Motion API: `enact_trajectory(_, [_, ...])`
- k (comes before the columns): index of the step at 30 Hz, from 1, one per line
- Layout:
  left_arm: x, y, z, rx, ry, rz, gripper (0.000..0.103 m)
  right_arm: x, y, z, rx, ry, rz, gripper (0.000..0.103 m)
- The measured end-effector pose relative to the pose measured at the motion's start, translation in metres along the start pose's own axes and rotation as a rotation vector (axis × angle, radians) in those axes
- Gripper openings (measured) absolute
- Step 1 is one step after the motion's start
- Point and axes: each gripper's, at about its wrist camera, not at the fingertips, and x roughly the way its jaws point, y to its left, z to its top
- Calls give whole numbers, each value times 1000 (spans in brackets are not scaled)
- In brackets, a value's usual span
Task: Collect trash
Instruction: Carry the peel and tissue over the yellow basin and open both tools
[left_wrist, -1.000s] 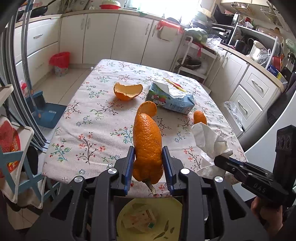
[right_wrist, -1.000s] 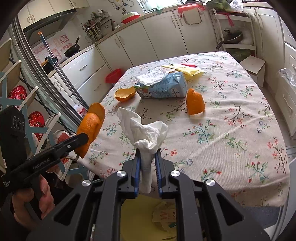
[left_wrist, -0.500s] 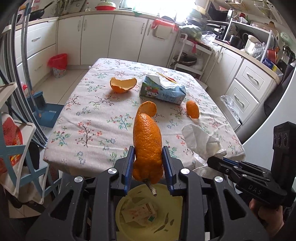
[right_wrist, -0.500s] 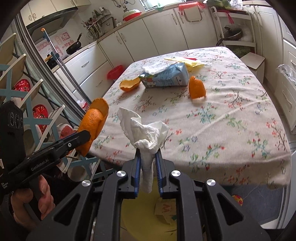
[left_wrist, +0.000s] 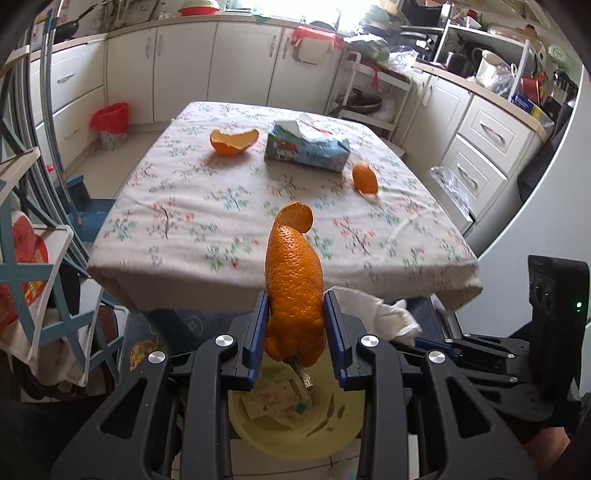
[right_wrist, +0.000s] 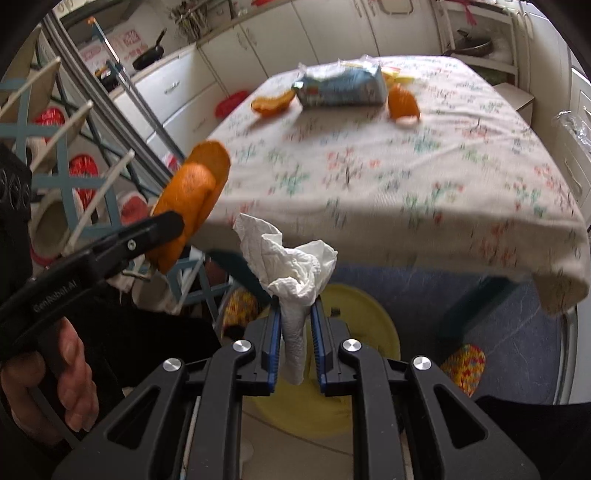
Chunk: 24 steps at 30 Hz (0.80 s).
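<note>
My left gripper (left_wrist: 295, 325) is shut on a long orange peel (left_wrist: 293, 288), held upright above a yellow bin (left_wrist: 295, 428) on the floor that holds paper scraps. My right gripper (right_wrist: 295, 332) is shut on a crumpled white tissue (right_wrist: 291, 258), above the same yellow bin (right_wrist: 362, 332). The tissue also shows in the left wrist view (left_wrist: 373, 314), the peel in the right wrist view (right_wrist: 192, 195). On the table (left_wrist: 221, 221) lie a cupped orange peel (left_wrist: 232, 140), a smaller orange peel (left_wrist: 365, 179) and a blue tissue pack (left_wrist: 306, 147).
The floral-clothed table's front edge (right_wrist: 406, 236) hangs just beyond both grippers. A blue-framed rack (left_wrist: 33, 258) stands at the left. A red bin (left_wrist: 110, 125) sits by the far cabinets. Drawers (left_wrist: 476, 155) line the right wall.
Both grippers have pulled back from the table and dropped lower, still holding the peel and the tissue. The yellow bin now shows more fully beneath them.
</note>
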Motion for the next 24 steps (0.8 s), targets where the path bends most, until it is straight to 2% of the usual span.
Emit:
enact_trajectory(3, [-2, -7, -12, 20, 23, -3, 28, 6, 3, -9, -11, 44, -18, 26])
enact_trajectory(4, [-2, -9, -15, 26, 30, -3, 28, 8, 4, -13, -14, 65, -23, 33])
enact_trajectory(8, [-2, -16, -31, 49, 73, -8, 28, 12, 0, -23, -14, 109, -50, 47])
enact_trajectory(16, [8, -26, -54, 87, 184, -11, 30, -2, -17, -27, 58, 60, -55, 54])
enact_trajectory(24, [8, -30, -55, 106, 182, -5, 40, -8, -22, -23, 110, 13, -47, 57])
